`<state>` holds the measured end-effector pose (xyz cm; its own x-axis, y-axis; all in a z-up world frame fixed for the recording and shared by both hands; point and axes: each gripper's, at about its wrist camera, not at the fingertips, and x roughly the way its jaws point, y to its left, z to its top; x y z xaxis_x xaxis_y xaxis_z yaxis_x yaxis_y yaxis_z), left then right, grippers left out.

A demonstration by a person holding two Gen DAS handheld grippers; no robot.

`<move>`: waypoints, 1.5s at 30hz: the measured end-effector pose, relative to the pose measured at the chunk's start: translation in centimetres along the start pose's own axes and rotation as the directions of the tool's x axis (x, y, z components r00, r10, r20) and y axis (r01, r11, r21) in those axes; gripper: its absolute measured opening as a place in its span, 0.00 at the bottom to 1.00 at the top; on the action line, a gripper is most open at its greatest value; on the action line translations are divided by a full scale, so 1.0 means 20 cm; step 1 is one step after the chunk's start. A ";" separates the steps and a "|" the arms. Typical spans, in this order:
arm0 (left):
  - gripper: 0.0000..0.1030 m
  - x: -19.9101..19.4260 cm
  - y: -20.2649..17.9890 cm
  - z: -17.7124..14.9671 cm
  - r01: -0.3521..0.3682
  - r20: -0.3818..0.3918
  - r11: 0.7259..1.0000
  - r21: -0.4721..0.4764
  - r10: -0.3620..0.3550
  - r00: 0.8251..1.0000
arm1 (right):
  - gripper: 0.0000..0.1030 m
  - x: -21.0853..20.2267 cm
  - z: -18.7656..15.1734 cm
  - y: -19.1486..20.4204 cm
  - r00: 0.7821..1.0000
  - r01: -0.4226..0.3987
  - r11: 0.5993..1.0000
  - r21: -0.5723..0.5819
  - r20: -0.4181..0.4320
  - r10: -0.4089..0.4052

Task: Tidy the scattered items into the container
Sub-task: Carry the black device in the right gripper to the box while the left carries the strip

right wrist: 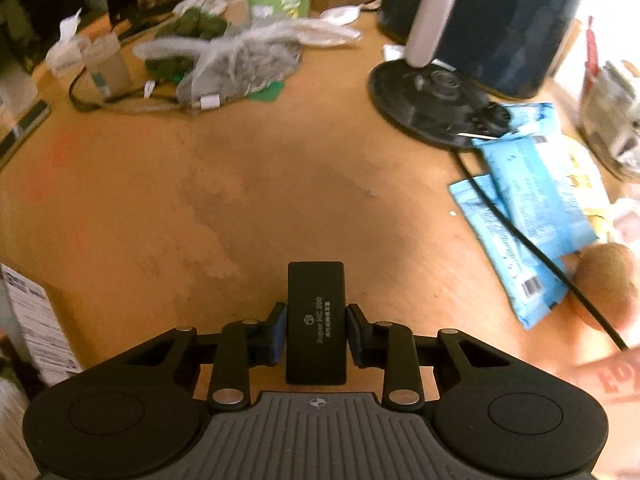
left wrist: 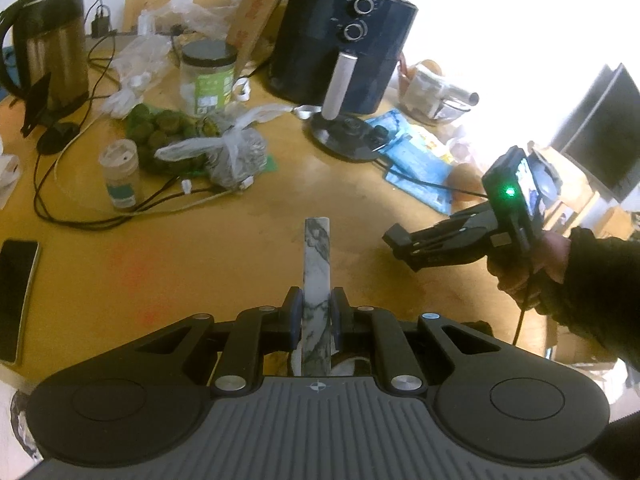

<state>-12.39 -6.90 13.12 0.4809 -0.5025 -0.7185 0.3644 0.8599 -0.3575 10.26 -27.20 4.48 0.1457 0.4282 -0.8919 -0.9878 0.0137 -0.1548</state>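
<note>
Already both grippers are loaded, the left gripper (left wrist: 314, 314) clamping a marbled stick (left wrist: 317, 272) and the right gripper (right wrist: 316, 334) a black box (right wrist: 316, 320), each pointing lengthwise ahead, no container visible.

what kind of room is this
Probably a home kitchen or dining area: a cluttered wooden table holds a dark blue air fryer, a steel electric kettle and a green-labelled jar.
</note>
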 end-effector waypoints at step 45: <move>0.15 -0.24 -0.24 0.13 0.082 0.132 0.978 0.191 -0.108 0.985 | 0.33 -0.78 -0.37 0.21 0.979 -0.029 0.934 0.357 0.198 -0.046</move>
<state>-14.37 -8.79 19.73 0.5394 -0.6002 -0.5906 0.5482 0.7827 -0.2947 4.31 -40.46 14.70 0.1773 0.5973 -0.7822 -0.9456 0.3236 0.0328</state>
